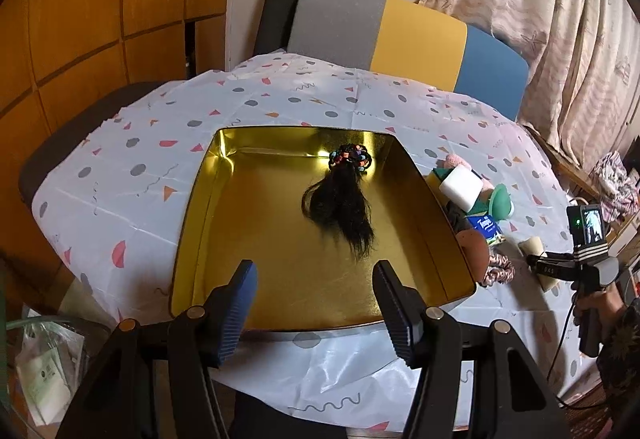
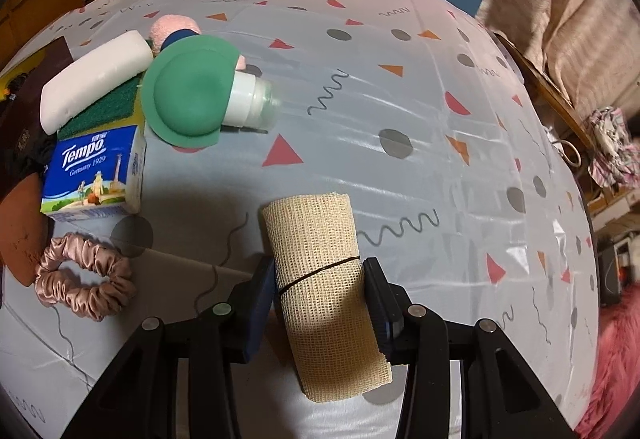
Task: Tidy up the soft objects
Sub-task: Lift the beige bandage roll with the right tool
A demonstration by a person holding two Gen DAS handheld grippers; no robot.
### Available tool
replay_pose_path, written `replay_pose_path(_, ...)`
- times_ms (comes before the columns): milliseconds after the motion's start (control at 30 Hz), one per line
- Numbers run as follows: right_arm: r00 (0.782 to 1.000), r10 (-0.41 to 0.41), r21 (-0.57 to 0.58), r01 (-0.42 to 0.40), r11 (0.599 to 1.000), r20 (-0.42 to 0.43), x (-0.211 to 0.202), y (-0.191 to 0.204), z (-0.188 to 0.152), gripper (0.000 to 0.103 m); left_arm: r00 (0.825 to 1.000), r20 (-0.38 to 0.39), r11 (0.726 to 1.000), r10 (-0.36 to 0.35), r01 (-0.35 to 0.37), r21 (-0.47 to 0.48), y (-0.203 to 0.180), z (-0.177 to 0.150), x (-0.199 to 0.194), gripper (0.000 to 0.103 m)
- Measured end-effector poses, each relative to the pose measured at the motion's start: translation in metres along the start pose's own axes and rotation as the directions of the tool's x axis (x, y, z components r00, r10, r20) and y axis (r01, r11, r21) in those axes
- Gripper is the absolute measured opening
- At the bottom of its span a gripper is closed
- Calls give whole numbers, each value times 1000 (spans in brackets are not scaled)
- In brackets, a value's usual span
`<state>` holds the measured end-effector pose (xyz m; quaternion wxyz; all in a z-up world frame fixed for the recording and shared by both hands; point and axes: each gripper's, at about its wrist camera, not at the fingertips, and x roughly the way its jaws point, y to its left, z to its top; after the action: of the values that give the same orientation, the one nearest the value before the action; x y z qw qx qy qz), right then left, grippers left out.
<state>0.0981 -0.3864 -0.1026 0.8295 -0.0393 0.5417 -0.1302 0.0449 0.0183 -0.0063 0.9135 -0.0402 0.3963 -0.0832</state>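
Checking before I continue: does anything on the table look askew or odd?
The green-capped bottle lies tipped on its side beside the sponge, with no spill visible. The pile crowds against the tin.

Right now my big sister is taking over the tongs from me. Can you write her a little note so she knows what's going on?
Left tongs: open, holding nothing, hanging over the near edge of the gold tin.
Right tongs: closed around the beige mesh roll, out on the tablecloth.
Done: the black hair piece with its beaded ties lies in the tin.
Left: mesh roll, pink scrunchie, Tempo tissue pack, white sponge, green silicone piece and a pink fluffy thing, all beside the tin.
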Motion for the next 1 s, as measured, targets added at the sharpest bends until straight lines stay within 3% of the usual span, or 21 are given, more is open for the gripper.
replay_pose_path(400,999,38,44,-37,998,-11,-16,11,-23,44,1000,-14,1000,-19,19,17,-3,-11,-1,61)
replay_pose_path(667,988,149,106,-153,983,47,-43,19,-23,44,999,-28,1000,-16,16,9,0,-14,3,61)
replay_pose_path(867,992,129,75,-129,989,9,-33,38,-28,44,999,-42,1000,-20,20,9,0,-18,6,61)
replay_pose_path(1000,989,144,99,-146,984,28,-39,40,-31,44,999,-40,1000,-13,14,11,2,-18,5,61)
